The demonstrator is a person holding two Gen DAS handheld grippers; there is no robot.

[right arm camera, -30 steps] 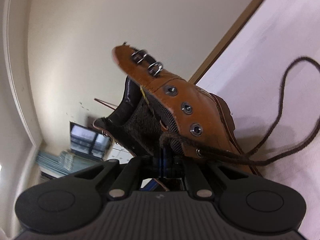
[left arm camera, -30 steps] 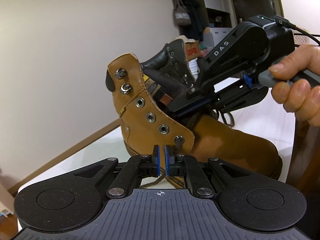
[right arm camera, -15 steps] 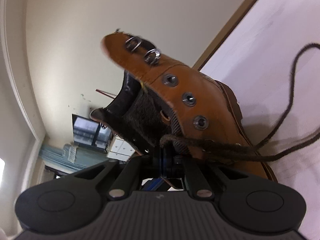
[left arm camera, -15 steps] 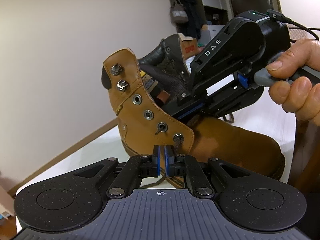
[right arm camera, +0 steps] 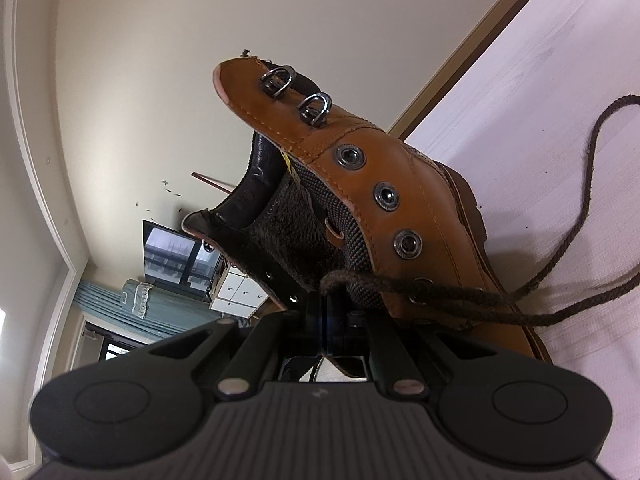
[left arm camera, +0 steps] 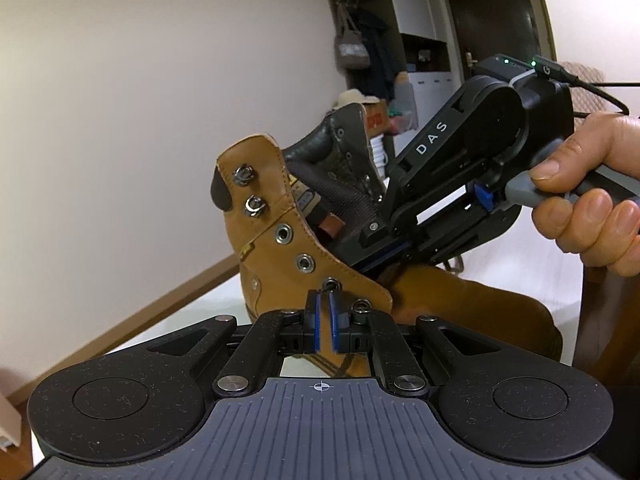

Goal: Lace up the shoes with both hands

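Item 1. Tan leather lace-up boot (left arm camera: 352,276) with dark padded collar, metal eyelets and two speed hooks: stands on the white counter (right arm camera: 560,128), centre of the left wrist view; fills the centre of the right wrist view, seen from low down, tongue and dark lining exposed.

Item 2. Dark brown braided lace (right arm camera: 472,300): runs from the lower eyelets in the right wrist view, one strand drawn to the right gripper's tips, the rest trailing in loops across the counter toward the right edge of the frame.

Item 3. Left gripper (left arm camera: 324,312), black with blue-edged pads: lower centre of its own view, just below the third eyelet. Fingers (left arm camera: 313,320) stand a narrow slit apart; a short dark tip pokes from the eyelet just above them, and whether they pinch it cannot be told.

Item 4. Right gripper (right arm camera: 329,312), black, marked "DAS" on its side in the left wrist view: reaches from the right of that frame into the boot's opening, held by a hand (left arm camera: 592,208). Fingers closed, clamping the lace at their tips.
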